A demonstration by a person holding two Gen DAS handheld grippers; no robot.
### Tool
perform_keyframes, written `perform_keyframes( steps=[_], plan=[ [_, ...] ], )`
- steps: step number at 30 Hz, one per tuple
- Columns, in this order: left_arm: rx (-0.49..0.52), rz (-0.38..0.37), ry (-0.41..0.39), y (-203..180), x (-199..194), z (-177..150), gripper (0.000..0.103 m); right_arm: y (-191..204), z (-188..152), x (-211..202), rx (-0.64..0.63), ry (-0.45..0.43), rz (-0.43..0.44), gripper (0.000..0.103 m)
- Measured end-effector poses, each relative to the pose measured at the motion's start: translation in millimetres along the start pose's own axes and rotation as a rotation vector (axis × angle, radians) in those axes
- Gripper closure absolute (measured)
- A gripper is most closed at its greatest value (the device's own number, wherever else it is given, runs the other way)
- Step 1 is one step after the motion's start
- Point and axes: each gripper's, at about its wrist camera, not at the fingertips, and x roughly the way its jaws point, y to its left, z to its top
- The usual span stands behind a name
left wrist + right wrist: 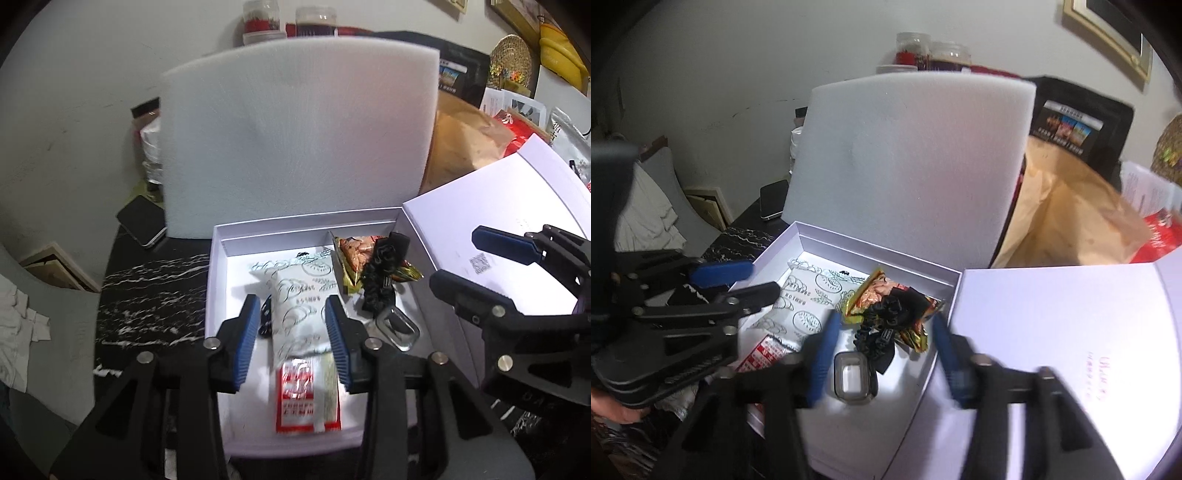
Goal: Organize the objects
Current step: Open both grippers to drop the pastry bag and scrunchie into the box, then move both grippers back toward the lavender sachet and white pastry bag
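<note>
We judge the step in hand to be closing up: the white box [218,280] at the frame's centre already holds a printed packet [295,314], a red-labelled packet [306,398], a snack bag [354,254], a black scrunchie [380,280] and a small clear case [397,328]. To do it well, we should tuck the snack bag flat and keep both tools clear of the rim before bringing over the lid [498,221] at right. Our left gripper [291,336] hangs low over the printed packet, jaws spread wide and empty. Our right gripper [882,354] hovers over the clear case, jaws parted, holding nothing. The foam sheet [295,140] stands upright behind.
</note>
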Motion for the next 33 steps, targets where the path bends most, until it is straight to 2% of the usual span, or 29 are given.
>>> perform_keyframes(
  steps=[5, 7, 21, 33],
  plan=[
    [-0.023, 0.028, -0.018, 8, -35, -12, 0.053, 8, -5, -27, -0.006, -0.018, 0.0, 0.041],
    [-0.026, 0.043, -0.028, 10, -46, -17, 0.048, 12, -7, -40, -0.015, -0.033, -0.002, 0.035],
    [-0.074, 0.101, -0.076, 29, -139, -59, 0.037, 46, -17, -108, -0.026, -0.116, 0.043, 0.033],
    [-0.125, 0.159, -0.095, 52, -192, -105, 0.03, 83, -39, -141, -0.056, -0.135, 0.101, 0.033]
  ],
)
